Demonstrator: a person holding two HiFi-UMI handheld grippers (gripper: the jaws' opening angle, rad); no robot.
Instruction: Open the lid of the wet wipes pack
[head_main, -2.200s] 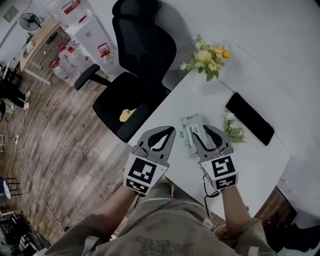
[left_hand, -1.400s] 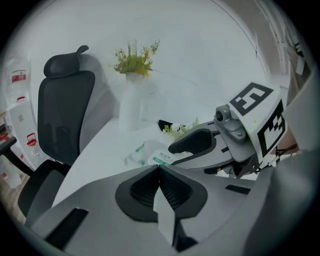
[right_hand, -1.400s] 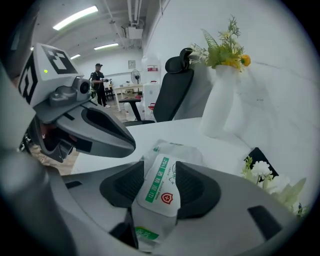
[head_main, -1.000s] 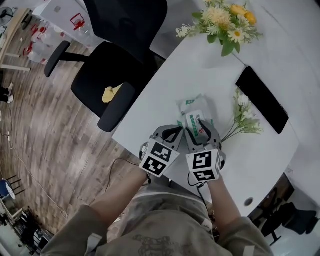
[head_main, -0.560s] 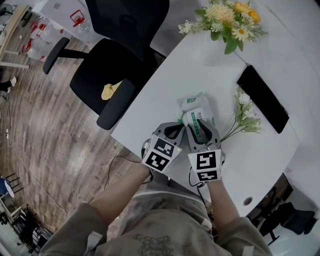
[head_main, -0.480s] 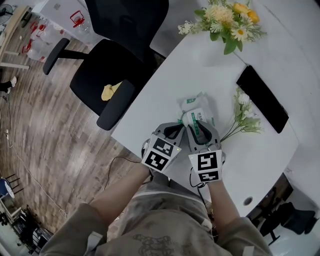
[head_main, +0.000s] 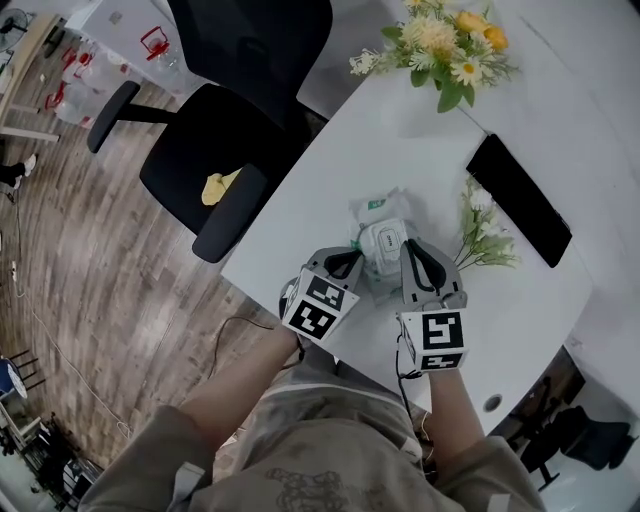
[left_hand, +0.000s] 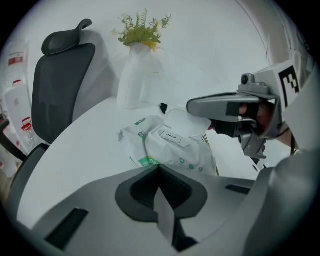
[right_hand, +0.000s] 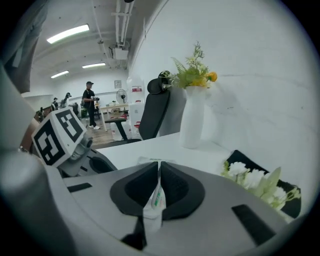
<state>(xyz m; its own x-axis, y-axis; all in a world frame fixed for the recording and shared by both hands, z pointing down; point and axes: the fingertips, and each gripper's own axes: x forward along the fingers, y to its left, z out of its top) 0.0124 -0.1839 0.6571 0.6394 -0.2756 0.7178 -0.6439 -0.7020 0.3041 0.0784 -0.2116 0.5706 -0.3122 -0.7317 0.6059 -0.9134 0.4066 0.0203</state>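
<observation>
While the left tool (head_main: 345, 260) pinches the pack (left_hand: 176, 154), the right tool (head_main: 408, 247), just clenched on the lid (left_hand: 186, 120), should lift slowly toward itself.

Hidden and unclear parts around the wet wipes pack (head_main: 378, 212)
In its own view the right gripper (right_hand: 158, 169), jaws just closed, hides the lid (left_hand: 186, 119) except a thin printed strip between them; the left gripper (left_hand: 158, 170) shows only a pale sliver of pack edge in its closed jaws; the far chair (head_main: 215, 150) and flowers (head_main: 440, 45) are cut off by the head view's top edge; the yellow thing (head_main: 222, 186) on the seat is too small to name.
</observation>
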